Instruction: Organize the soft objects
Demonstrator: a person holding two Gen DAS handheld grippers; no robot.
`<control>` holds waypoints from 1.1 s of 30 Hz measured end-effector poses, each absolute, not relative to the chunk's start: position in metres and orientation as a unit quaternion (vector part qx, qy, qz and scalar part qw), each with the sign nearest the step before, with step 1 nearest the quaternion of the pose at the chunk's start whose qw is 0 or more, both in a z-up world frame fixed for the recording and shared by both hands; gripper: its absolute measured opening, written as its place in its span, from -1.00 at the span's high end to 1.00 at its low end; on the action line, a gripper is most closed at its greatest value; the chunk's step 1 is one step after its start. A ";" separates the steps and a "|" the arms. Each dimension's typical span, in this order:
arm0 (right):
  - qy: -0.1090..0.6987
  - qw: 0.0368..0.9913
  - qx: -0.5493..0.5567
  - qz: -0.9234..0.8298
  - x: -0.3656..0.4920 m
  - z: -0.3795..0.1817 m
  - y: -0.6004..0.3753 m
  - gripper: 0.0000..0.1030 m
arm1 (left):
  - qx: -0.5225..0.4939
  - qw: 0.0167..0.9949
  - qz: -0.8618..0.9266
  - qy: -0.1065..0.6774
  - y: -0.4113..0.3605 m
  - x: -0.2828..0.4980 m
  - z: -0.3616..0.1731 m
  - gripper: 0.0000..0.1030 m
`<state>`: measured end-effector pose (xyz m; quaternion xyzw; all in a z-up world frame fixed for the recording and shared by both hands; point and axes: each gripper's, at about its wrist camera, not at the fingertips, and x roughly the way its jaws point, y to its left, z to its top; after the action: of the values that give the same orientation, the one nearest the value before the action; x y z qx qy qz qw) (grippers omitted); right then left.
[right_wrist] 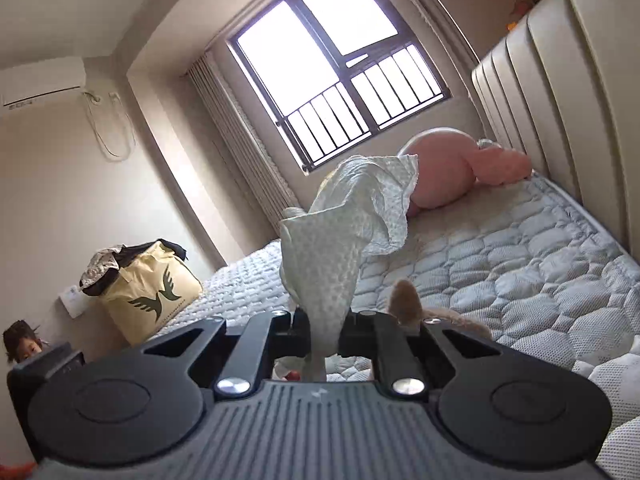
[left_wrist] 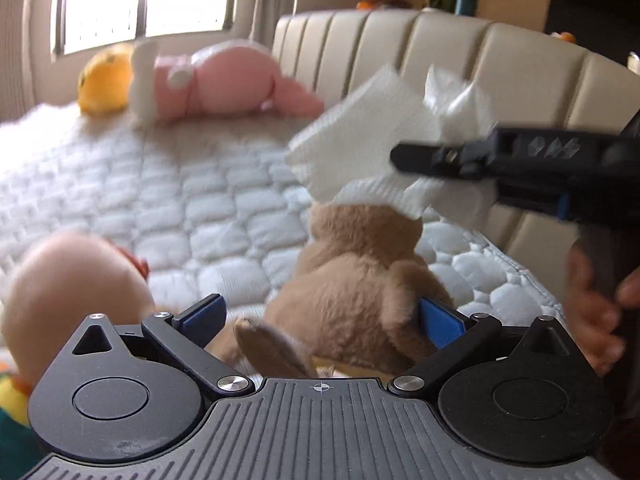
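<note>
We work over a white quilted mattress (left_wrist: 224,208) set against a cream ribbed headboard (left_wrist: 460,52), with a bright barred window (right_wrist: 340,80) on the far wall and an air conditioner (right_wrist: 44,84) high beside it. Past the mattress edge stands 1 cream bag (right_wrist: 156,288), clothes spilling from its top. Our right gripper (right_wrist: 324,328) is pressed together on a white tissue (right_wrist: 352,216), lifted clear of the mattress. Our left gripper (left_wrist: 320,316) is spread wide around a brown plush toy (left_wrist: 356,276) sitting on the mattress, pads not pressing. A pink plush (left_wrist: 224,80) and a yellow plush (left_wrist: 106,80) lie near the headboard.
</note>
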<state>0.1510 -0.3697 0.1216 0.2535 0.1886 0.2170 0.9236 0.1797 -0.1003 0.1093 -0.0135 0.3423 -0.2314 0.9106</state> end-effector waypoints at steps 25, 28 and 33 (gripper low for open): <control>0.196 0.926 0.241 0.215 0.083 0.087 -0.379 0.74 | -0.141 0.882 -0.241 0.379 -0.048 0.204 0.106 -1.00; 0.175 0.909 0.251 0.283 0.070 0.099 -0.364 0.72 | -0.175 0.872 -0.231 0.394 -0.033 0.212 0.106 -1.00; 0.224 0.873 0.253 0.351 0.075 0.086 -0.324 0.69 | -0.216 0.853 -0.228 0.417 -0.023 0.215 0.092 -1.00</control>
<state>0.0748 -0.3240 0.0856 0.2529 0.2237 0.3512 0.8733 0.2154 -0.0229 0.0918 -0.2163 0.4174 -0.2280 0.8527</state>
